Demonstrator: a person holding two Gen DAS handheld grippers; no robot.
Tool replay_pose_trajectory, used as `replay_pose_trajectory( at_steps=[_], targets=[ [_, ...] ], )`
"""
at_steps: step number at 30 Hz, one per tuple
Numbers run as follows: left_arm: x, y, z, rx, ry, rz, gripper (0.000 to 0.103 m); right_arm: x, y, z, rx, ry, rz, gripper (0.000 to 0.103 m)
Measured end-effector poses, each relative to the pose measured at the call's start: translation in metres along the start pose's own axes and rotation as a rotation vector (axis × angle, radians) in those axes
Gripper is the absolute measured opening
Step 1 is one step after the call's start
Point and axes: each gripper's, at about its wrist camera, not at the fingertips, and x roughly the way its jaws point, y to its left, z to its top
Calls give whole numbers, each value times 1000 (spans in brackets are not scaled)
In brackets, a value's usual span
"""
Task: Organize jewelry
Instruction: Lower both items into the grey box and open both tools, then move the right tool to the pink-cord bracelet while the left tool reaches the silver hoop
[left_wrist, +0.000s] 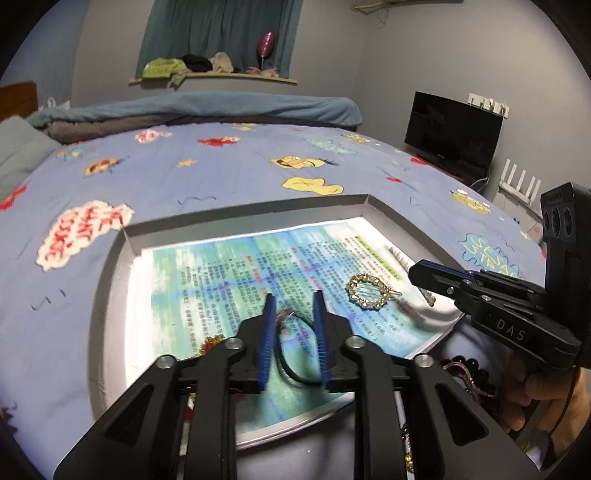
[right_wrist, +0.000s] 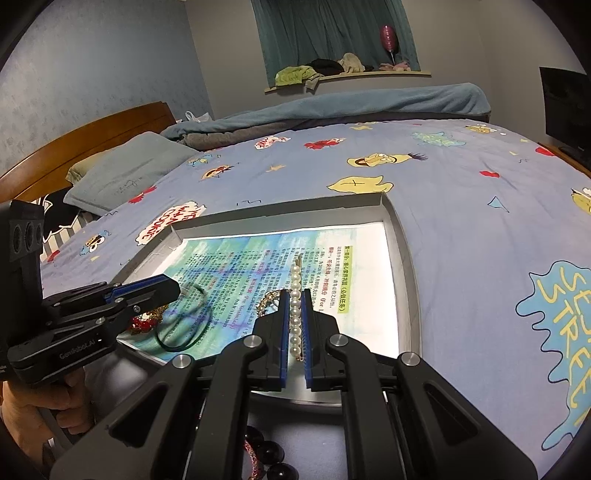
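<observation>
We hold our right gripper (right_wrist: 295, 314) clamped on the pearl hair clip (right_wrist: 295, 314), which pokes out ahead; our left gripper (left_wrist: 294, 314) stands parted, the black hair tie (left_wrist: 295, 365) lying loose between its fingers.

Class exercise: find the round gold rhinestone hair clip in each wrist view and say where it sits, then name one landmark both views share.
Left wrist view: the gold clip lies on the printed sheet, right of centre.
Right wrist view: only a gold edge shows, just left of the right gripper.
Shared landmark: the grey tray's far right corner.
</observation>
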Motion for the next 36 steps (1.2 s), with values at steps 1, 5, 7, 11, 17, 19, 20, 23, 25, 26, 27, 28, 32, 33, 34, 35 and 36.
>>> replay_pose_trajectory(
  at_steps=[1,5,7,11,17,19,20,23,25,26,27,28,32,33,34,35,36],
  targets=[
    [-1,-1,0,4,-5,5,40,0,0,0,0,-1,2,8],
    [-8,1,0,-3,-23,7,50,-3,0,0,-2,-14,6,16],
    [-11,4,0,-12,-29,6,50,-5,-1,0,1,-22,9,18],
    [-18,7,-3,-20,-45,3,52,-13,-5,-1,12,-44,25,27],
    [-35,2,-12,-3,-64,-14,58,-28,-1,-6,-13,-65,35,37],
    [-41,-2,-17,10,-66,-24,59,-33,2,-8,-30,-71,38,38],
    [-44,-3,-19,12,-67,-25,59,-36,3,-10,-36,-74,39,39],
    [-52,-6,-25,5,-68,-48,59,-43,4,-13,-41,-78,47,40],
    [-57,-8,-29,10,-69,-54,59,-48,5,-16,-43,-82,49,40],
    [-59,-8,-31,15,-69,-55,60,-50,5,-17,-43,-82,51,40],
    [-62,-9,-34,22,-68,-59,60,-51,6,-19,-42,-82,52,40],
    [-64,-10,-36,27,-67,-63,61,-54,6,-21,-45,-81,52,40],
    [-71,-8,-46,31,-56,-80,64,-62,8,-27,-57,-84,45,42],
    [-74,-8,-50,30,-51,-88,64,-64,8,-27,-59,-86,43,45],
    [-76,-7,-53,33,-49,-94,64,-66,9,-29,-61,-87,45,47],
    [-77,-8,-55,37,-47,-97,64,-68,9,-30,-64,-88,46,48],
    [-80,-8,-58,44,-47,-100,64,-69,9,-31,-65,-87,47,48]
  ],
)
